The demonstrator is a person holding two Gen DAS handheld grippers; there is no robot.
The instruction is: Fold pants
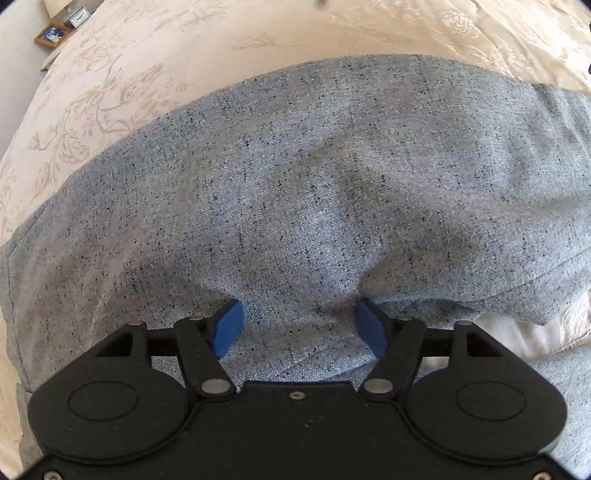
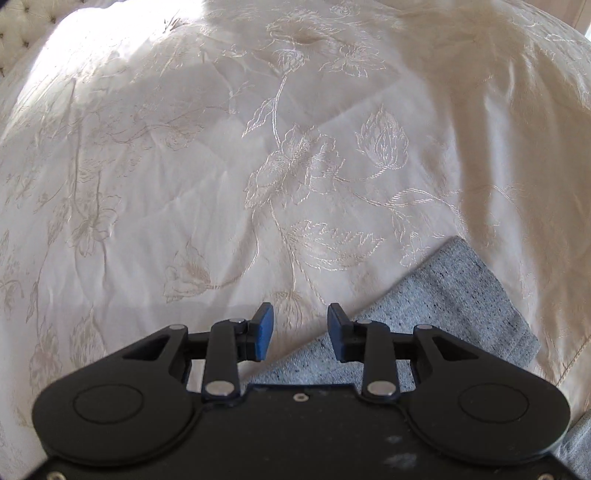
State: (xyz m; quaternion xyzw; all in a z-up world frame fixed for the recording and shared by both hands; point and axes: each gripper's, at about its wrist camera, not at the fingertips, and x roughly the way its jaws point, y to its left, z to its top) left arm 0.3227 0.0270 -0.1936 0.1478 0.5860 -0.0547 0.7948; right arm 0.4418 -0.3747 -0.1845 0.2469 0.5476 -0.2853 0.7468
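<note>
1. Left wrist view, nearest: left gripper (image 1: 299, 325) sits at bottom center, black body, blue pads (image 1: 229, 326) spread wide. Jaws released, pads resting against the pants (image 1: 314, 184) with a hump of grey cloth bulging up between them; not pinched.
2. Same view, mid frame: pants fill most of the picture, grey-blue speckled fabric, lying flat across the bed with a soft crease right of center and a folded edge at the lower right.
3. Same view, far: cream bedspread (image 1: 147, 74) with a stitched flower pattern runs along the top and left. Upper left corner shows a small framed picture (image 1: 53, 35) and a little clock (image 1: 79, 18) beyond the bed edge. The right view shows neither.
4. Right wrist view, nearest: right gripper (image 2: 297, 330) at bottom center, blue pads apart with a clear gap, jaws released, nothing held. Left pad is over the bedspread, right pad over the cloth edge.
5. Same view, mid: only one end of the pants (image 2: 461, 314) shows, a squared-off grey strip running from bottom center out to the lower right, flat on the bedspread (image 2: 184, 166).
6. Same view, far: rest is bedspread, sunlit at upper left; tufted headboard (image 2: 14, 33) in the upper left corner, unseen from the left view.
</note>
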